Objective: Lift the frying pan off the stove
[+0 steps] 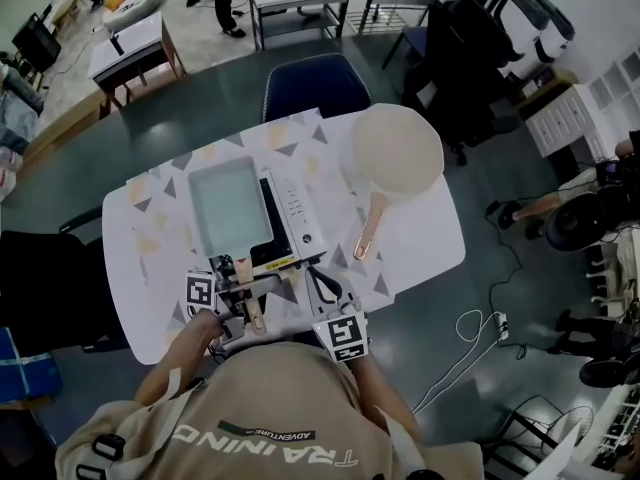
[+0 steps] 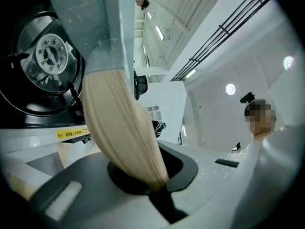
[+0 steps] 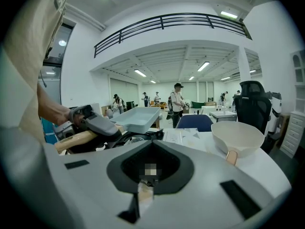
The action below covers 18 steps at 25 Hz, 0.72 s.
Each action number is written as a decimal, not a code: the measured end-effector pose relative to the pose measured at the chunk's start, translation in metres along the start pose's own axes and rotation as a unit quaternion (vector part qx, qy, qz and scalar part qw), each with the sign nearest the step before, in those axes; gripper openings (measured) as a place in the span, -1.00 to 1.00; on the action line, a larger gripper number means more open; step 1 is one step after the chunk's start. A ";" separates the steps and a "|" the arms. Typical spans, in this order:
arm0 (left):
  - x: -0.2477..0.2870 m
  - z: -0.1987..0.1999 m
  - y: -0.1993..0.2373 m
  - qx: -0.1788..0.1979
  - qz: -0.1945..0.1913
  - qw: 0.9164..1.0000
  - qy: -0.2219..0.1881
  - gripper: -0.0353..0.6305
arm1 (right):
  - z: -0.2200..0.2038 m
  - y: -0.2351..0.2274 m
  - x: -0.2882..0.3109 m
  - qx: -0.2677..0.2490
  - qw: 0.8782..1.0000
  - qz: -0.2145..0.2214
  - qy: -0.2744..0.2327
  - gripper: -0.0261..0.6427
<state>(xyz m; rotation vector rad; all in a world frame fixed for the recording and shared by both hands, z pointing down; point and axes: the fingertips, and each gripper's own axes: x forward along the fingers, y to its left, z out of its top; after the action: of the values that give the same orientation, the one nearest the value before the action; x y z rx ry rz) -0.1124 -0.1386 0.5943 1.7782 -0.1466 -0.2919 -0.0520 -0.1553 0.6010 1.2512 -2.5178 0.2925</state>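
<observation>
A grey rectangular frying pan (image 1: 228, 208) sits tilted over the portable stove (image 1: 292, 216) on the table. Its wooden handle (image 1: 246, 288) points toward me, and my left gripper (image 1: 240, 306) is shut on it. In the left gripper view the pale handle (image 2: 121, 132) runs through the closed jaws of the left gripper (image 2: 152, 185). There the pan's underside (image 2: 90, 23) is above the stove's burner (image 2: 50, 56). In the right gripper view the pan (image 3: 136, 117) hangs a little above the stove. My right gripper (image 1: 322, 286) stays by the stove's front right corner, shut and holding nothing.
A round cream pan (image 1: 397, 150) with a wooden handle lies on the table (image 1: 425, 243) to the right of the stove. A dark blue chair (image 1: 313, 83) stands at the far side. Desks and people fill the room behind.
</observation>
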 end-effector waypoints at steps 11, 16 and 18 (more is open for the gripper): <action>-0.002 0.012 -0.031 -0.016 -0.005 1.000 -0.026 -0.88 | 0.029 0.007 0.011 -0.009 0.999 0.018 -0.032 -0.94; 0.000 0.011 -0.039 -0.017 -0.014 0.999 -0.024 -0.86 | 0.051 0.015 0.017 -0.023 0.998 0.029 -0.050 -0.94; 0.001 0.012 -0.043 -0.019 -0.022 0.999 -0.029 -0.85 | 0.057 0.015 0.018 -0.030 0.998 0.032 -0.054 -0.94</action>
<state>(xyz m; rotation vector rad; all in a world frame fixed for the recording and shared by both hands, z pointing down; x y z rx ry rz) -0.1175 -0.1405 0.5502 1.7375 -0.1420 -0.3752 -0.0853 -0.1779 0.5541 1.1959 -2.6399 0.1671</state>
